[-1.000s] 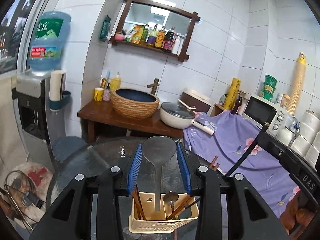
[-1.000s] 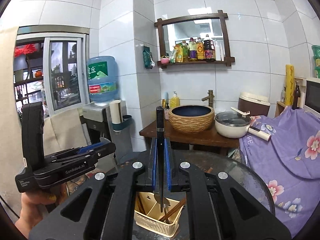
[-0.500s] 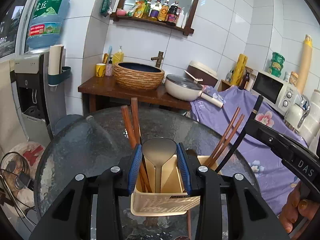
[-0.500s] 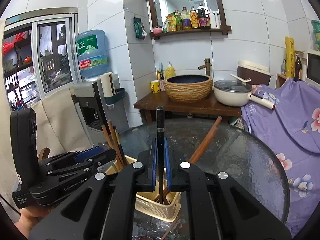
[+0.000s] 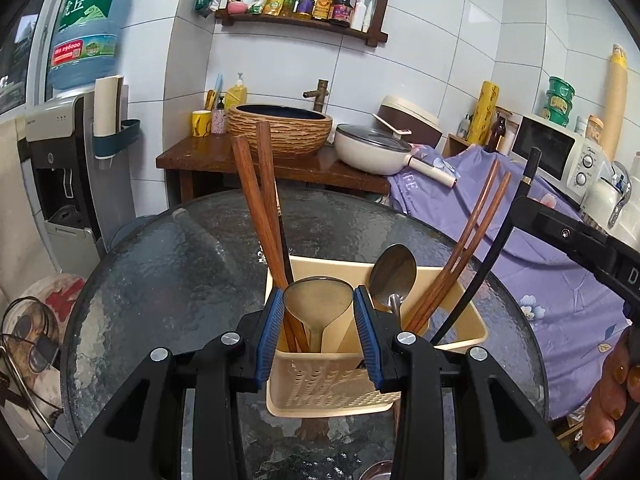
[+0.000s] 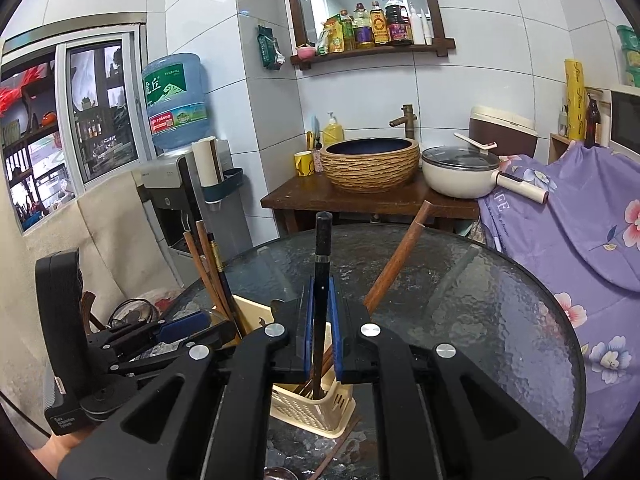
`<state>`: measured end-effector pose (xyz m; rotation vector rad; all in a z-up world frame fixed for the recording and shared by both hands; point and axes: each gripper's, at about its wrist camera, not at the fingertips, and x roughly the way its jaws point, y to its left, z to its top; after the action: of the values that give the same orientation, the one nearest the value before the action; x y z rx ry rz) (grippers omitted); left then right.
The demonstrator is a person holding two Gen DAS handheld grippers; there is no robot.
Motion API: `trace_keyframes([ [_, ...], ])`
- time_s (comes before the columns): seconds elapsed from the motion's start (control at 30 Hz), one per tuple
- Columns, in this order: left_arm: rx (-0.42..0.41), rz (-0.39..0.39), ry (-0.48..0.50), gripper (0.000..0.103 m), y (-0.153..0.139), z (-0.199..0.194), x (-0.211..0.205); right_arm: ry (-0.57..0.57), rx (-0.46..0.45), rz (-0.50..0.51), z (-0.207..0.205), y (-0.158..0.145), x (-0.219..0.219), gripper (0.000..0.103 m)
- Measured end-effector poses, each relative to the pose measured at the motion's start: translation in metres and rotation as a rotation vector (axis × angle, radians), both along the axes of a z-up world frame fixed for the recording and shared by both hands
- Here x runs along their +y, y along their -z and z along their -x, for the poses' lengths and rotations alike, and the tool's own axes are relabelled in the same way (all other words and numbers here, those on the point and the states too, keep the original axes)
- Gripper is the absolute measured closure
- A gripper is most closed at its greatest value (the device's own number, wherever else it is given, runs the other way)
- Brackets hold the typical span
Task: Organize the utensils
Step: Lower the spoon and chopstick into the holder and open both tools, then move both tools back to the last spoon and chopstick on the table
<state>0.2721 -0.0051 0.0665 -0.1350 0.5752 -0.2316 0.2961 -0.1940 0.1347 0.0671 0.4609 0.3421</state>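
The left gripper (image 5: 319, 316) clamps a metal ladle (image 5: 318, 300) over the beige caddy (image 5: 332, 384); the right gripper (image 6: 320, 332) pinches a black chopstick (image 6: 321, 264)

Legible markings only, located relative to your two grippers.

1. Water bottle (image 6: 176, 100), far left of your right gripper (image 6: 320, 336) and well above it: green label with two large Chinese characters, the second reading "丘", and small print "TIGER HILL". The red band below carries print too small to read.
2. Body of your left gripper (image 6: 76, 364), low at the left of the right one: "Data Acquisition System" in white.
3. Purple flowered cloth (image 6: 568, 232), right of and beyond the right gripper: pale letters "FE"; the rest is hidden.
4. Right gripper body, at the right edge of the left wrist view: a white "D", cut off.
5. Shelf bottle labels: unreadable.
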Motion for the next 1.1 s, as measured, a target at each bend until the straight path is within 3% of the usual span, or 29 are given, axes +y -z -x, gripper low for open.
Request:
trace_keyframes([
  [0.13,-0.028,0.015,-0.004,0.061,-0.003,0.007,0.001,-0.002,-0.024,0.035,0.004,0.001,0.002,0.094],
  [0.2,-0.057,0.018,-0.017,0.042,-0.006,0.016,0.002,0.004,-0.044,0.060,0.008,0.001,0.002,0.094],
  [0.23,-0.072,0.017,-0.020,0.039,-0.008,0.021,0.002,0.006,-0.052,0.066,0.010,0.001,0.002,0.092],
  [0.3,-0.095,0.013,-0.026,0.033,-0.010,0.030,0.002,0.009,-0.059,0.066,0.014,0.002,0.000,0.082],
  [0.37,-0.111,0.009,-0.047,0.024,-0.010,0.042,0.004,0.018,-0.064,0.054,0.020,0.005,-0.004,0.050],
  [0.4,-0.114,0.012,-0.058,0.018,-0.010,0.046,0.005,0.023,-0.071,0.051,0.022,0.005,-0.005,0.049],
  [0.5,-0.116,0.016,-0.063,0.016,-0.005,0.064,0.011,0.042,-0.093,0.089,0.034,0.012,-0.008,0.049],
  [0.7,-0.077,-0.078,-0.053,0.015,0.025,0.091,0.002,0.077,-0.077,0.065,0.056,0.032,-0.024,0.039],
  [0.9,0.060,-0.131,0.032,0.015,0.074,0.102,-0.019,0.099,0.005,0.099,0.071,0.071,-0.030,0.039],
  [1.1,0.100,-0.165,0.071,0.015,0.097,0.113,-0.037,0.096,0.177,0.134,0.060,0.118,-0.033,0.039],
])
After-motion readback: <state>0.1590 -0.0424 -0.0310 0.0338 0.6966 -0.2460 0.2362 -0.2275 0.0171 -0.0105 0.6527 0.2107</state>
